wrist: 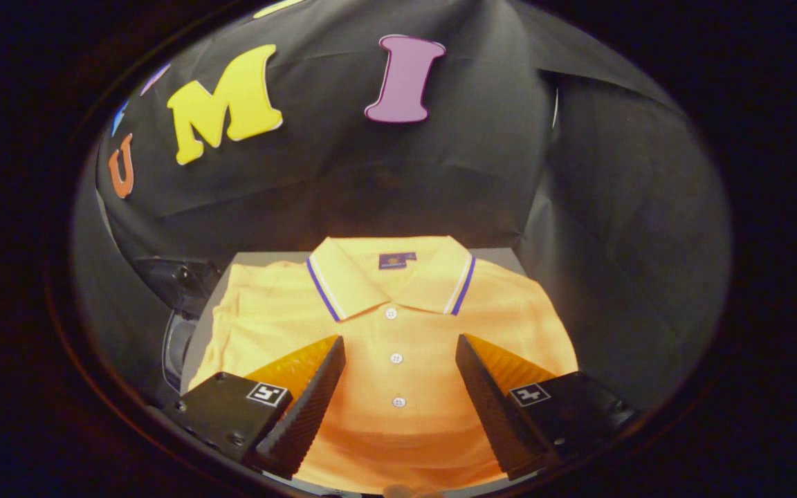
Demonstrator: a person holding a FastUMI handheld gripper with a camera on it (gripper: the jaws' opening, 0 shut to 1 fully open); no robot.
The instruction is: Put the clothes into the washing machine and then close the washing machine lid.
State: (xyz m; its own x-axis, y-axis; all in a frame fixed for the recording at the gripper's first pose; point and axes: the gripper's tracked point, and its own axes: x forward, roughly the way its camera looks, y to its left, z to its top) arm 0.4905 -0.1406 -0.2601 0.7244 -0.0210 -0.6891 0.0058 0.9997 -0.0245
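A folded orange polo shirt (398, 325) lies flat on a grey surface (253, 259), collar away from me, with a blue-and-white striped collar edge and three white buttons down the placket. My gripper (400, 346) hovers just above the shirt's chest, open wide, with one finger on each side of the button line. Nothing is held between the fingers. The lower hem of the shirt is hidden under the gripper body.
A dark rounded object (180, 283) sits at the left edge of the grey surface, partly behind the shirt. Black cloth walls close in behind and on both sides.
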